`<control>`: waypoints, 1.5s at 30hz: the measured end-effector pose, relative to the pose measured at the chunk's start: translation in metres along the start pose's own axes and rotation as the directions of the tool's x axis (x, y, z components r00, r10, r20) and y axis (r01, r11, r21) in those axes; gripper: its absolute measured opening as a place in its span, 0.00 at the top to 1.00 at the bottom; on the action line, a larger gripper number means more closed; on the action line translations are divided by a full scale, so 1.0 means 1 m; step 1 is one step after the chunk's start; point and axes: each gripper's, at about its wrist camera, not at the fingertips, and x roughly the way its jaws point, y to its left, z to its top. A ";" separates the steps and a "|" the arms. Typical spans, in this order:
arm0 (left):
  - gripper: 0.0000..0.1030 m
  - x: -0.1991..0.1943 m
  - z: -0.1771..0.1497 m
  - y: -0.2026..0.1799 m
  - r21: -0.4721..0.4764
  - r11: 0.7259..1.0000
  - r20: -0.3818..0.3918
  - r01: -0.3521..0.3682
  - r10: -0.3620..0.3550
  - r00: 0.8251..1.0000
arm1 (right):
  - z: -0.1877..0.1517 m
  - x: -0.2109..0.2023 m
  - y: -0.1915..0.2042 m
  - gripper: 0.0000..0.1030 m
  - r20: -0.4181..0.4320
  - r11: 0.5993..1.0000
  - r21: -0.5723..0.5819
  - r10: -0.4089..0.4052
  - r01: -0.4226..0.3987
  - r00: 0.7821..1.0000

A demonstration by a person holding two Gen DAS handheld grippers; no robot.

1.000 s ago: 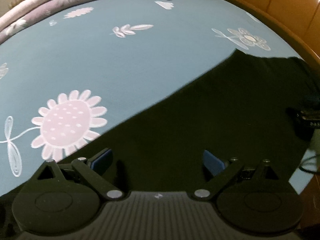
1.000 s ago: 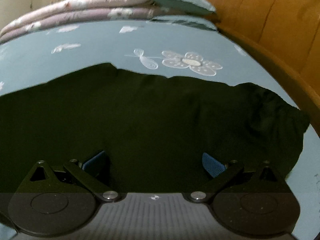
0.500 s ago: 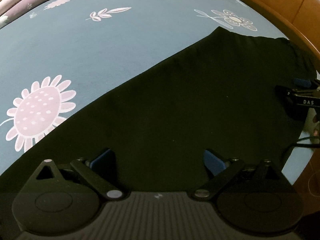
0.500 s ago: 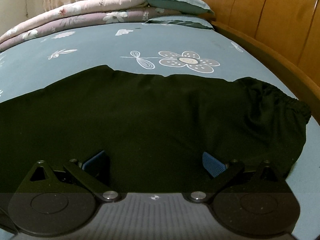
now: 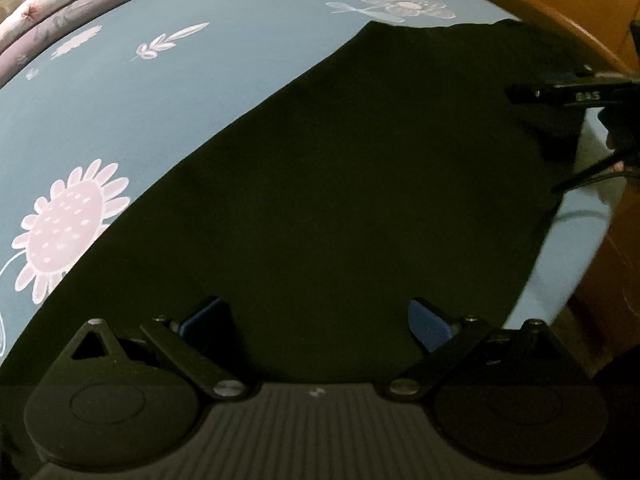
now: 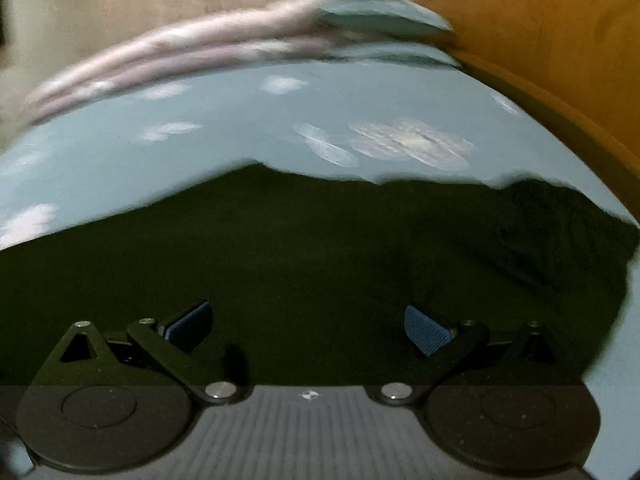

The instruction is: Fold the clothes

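A black garment [image 5: 340, 200] lies spread flat on the blue flowered bedsheet [image 5: 140, 92]. My left gripper [image 5: 316, 326] is open and empty, hovering just above the garment's near part. My right gripper [image 6: 308, 326] is open and empty over the same garment [image 6: 300, 248], whose gathered elastic end [image 6: 560, 232] lies to the right. The right gripper also shows in the left wrist view [image 5: 568, 94], above the garment's right end.
A wooden headboard [image 6: 560, 40] runs along the right side. Folded quilts [image 6: 200, 48] and a blue pillow [image 6: 380, 16] are stacked at the far end of the bed. The bed's near right edge [image 5: 568, 264] drops to the floor. The right wrist view is motion-blurred.
Both grippers stayed open over the garment. The right gripper tilted its view up toward the far end of the bed and is moving fast. The left view shifted slightly.
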 end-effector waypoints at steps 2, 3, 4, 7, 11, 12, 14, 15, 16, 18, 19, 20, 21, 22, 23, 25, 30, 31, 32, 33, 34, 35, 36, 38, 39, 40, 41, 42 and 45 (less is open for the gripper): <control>0.04 0.002 -0.003 0.000 -0.001 1.000 -0.004 0.002 -0.002 1.000 | -0.002 -0.001 0.019 0.00 -0.037 0.988 -0.138 0.067 -0.072 0.997; 0.04 0.003 -0.005 0.000 -0.006 1.000 -0.003 -0.001 0.001 1.000 | -0.006 0.002 0.029 0.00 -0.060 0.976 -0.200 0.079 -0.089 0.995; 0.04 0.003 -0.006 0.000 -0.009 1.000 0.004 -0.004 0.004 1.000 | -0.011 0.005 0.037 0.00 -0.091 0.962 -0.249 0.087 -0.108 0.992; 0.02 0.001 -0.009 0.002 -0.014 1.000 0.011 0.005 -0.005 1.000 | -0.026 0.013 0.050 0.00 -0.155 0.938 -0.321 0.081 -0.128 0.985; 0.01 0.001 -0.010 0.009 -0.024 1.000 0.007 0.011 -0.011 1.000 | -0.018 0.011 0.051 0.00 -0.154 0.957 -0.269 0.069 -0.109 0.986; 0.01 -0.001 -0.009 0.012 -0.045 0.999 0.006 0.017 -0.016 1.000 | -0.014 0.010 0.052 0.00 -0.149 0.962 -0.253 0.069 -0.106 0.986; 0.01 -0.008 -0.006 0.021 -0.076 0.997 0.032 0.028 -0.026 0.999 | -0.004 0.009 0.056 0.00 -0.116 0.962 -0.246 0.091 -0.117 0.989; 0.01 -0.011 -0.005 0.025 -0.087 0.996 0.051 0.016 -0.012 0.999 | 0.001 0.008 0.059 0.00 -0.101 0.962 -0.243 0.101 -0.123 0.990; 0.01 -0.012 -0.005 0.030 -0.101 0.995 0.058 0.002 0.004 0.998 | 0.005 0.011 0.063 0.00 -0.096 0.961 -0.245 0.108 -0.128 0.990; 0.01 -0.011 -0.009 0.040 -0.140 0.990 0.048 -0.019 0.026 0.998 | 0.009 0.016 0.073 0.00 -0.095 0.954 -0.259 0.127 -0.148 0.987; 0.01 -0.010 -0.014 0.045 -0.162 0.987 0.039 -0.026 0.033 0.999 | 0.011 0.019 0.079 0.00 -0.099 0.950 -0.268 0.139 -0.161 0.985; 0.01 -0.008 -0.019 0.049 -0.182 0.983 0.029 -0.034 0.040 0.999 | 0.012 0.023 0.084 0.00 -0.108 0.943 -0.280 0.152 -0.177 0.982; 0.01 -0.008 -0.024 0.053 -0.203 0.978 0.025 -0.042 0.048 0.999 | 0.011 0.026 0.088 0.00 -0.119 0.938 -0.291 0.158 -0.187 0.980; 0.01 -0.010 -0.030 0.057 -0.222 0.974 0.029 -0.052 0.060 0.998 | 0.009 0.030 0.091 0.00 -0.137 0.934 -0.300 0.161 -0.195 0.977; 0.01 -0.011 -0.035 0.060 -0.240 0.969 0.035 -0.055 0.065 0.997 | 0.006 0.035 0.094 0.00 -0.161 0.930 -0.305 0.161 -0.204 0.974; 0.01 -0.015 -0.041 0.065 -0.272 0.962 0.051 -0.034 0.050 0.997 | 0.004 0.039 0.099 0.00 -0.185 0.927 -0.307 0.163 -0.214 0.969; 0.01 -0.016 -0.043 0.059 -0.192 0.980 0.039 -0.050 0.059 0.998 | 0.018 0.041 0.111 0.00 -0.167 0.921 -0.315 0.184 -0.229 0.969; 0.01 -0.017 -0.042 0.059 -0.200 0.978 0.034 -0.059 0.067 0.997 | 0.022 0.041 0.114 0.00 -0.159 0.918 -0.323 0.188 -0.231 0.969; 0.01 -0.018 -0.040 0.062 -0.239 0.969 0.032 -0.062 0.072 0.997 | 0.026 0.041 0.119 0.00 -0.149 0.912 -0.334 0.197 -0.237 0.969; 0.01 -0.021 -0.040 0.066 -0.283 0.957 0.038 -0.058 0.072 0.997 | 0.029 0.041 0.122 0.00 -0.141 0.907 -0.344 0.207 -0.243 0.968; 0.01 -0.025 -0.040 0.073 -0.337 0.941 0.056 -0.040 0.063 0.996 | 0.032 0.042 0.126 0.00 -0.137 0.901 -0.351 0.219 -0.255 0.966; 0.01 -0.029 -0.041 0.079 -0.379 0.925 0.074 -0.027 0.060 0.995 | 0.034 0.043 0.129 0.00 -0.136 0.896 -0.355 0.232 -0.266 0.963; 0.01 -0.033 -0.043 0.083 -0.401 0.916 0.092 -0.024 0.066 0.994 | 0.036 0.045 0.133 0.00 -0.136 0.891 -0.359 0.244 -0.277 0.960; 0.01 -0.034 -0.049 0.090 -0.433 0.901 0.101 -0.023 0.073 0.992 | 0.040 0.054 0.140 0.00 -0.153 0.884 -0.356 0.265 -0.303 0.952; 0.01 -0.033 -0.053 0.092 -0.446 0.895 0.099 -0.024 0.075 0.992 | 0.040 0.058 0.143 0.00 -0.163 0.881 -0.352 0.275 -0.316 0.948; 0.02 -0.032 -0.056 0.095 -0.459 0.888 0.096 -0.025 0.077 0.992 | 0.041 0.061 0.146 0.00 -0.172 0.878 -0.350 0.282 -0.326 0.944; 0.02 -0.030 -0.060 0.098 -0.472 0.881 0.094 -0.026 0.079 0.992 | 0.043 0.064 0.150 0.00 -0.180 0.874 -0.347 0.292 -0.339 0.939; 0.02 -0.030 -0.063 0.100 -0.485 0.874 0.097 -0.023 0.080 0.992 | 0.045 0.065 0.152 0.00 -0.183 0.870 -0.345 0.306 -0.352 0.934; 0.04 -0.034 -0.060 0.104 -0.501 0.865 0.112 -0.011 0.078 0.991 | 0.057 0.065 0.163 0.00 -0.175 0.855 -0.331 0.361 -0.400 0.916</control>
